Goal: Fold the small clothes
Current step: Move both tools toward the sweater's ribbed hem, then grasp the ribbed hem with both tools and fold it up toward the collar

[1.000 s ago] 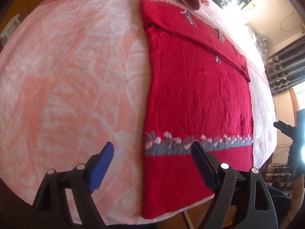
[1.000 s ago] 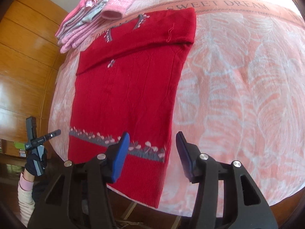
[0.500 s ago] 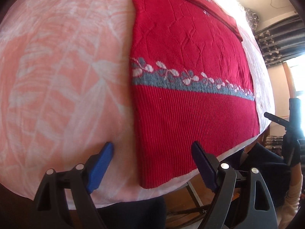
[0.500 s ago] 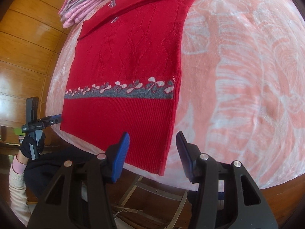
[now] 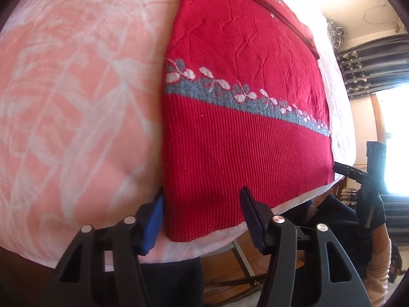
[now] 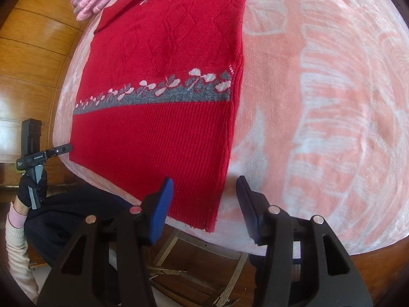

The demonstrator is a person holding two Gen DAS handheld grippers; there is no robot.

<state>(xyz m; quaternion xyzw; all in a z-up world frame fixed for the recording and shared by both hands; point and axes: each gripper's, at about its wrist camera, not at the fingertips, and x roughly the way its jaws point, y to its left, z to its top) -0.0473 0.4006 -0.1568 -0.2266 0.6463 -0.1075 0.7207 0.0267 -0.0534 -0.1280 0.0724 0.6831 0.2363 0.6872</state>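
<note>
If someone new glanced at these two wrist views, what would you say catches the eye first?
The bright red sweater dominates, lying flat on the pink leaf-patterned blanket with its ribbed hem at the near edge and a grey band of white flowers across it. The left gripper and right gripper are both open, each straddling a bottom corner of the hem. A stack of pink folded clothes sits beyond the sweater's far end.

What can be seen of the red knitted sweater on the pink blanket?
The red knitted sweater lies flat on the pink leaf-patterned blanket, its top part folded over. It has a ribbed hem, a grey band with white flowers, and a diamond-textured body. Both open grippers straddle its near hem corners: left, right.
</note>
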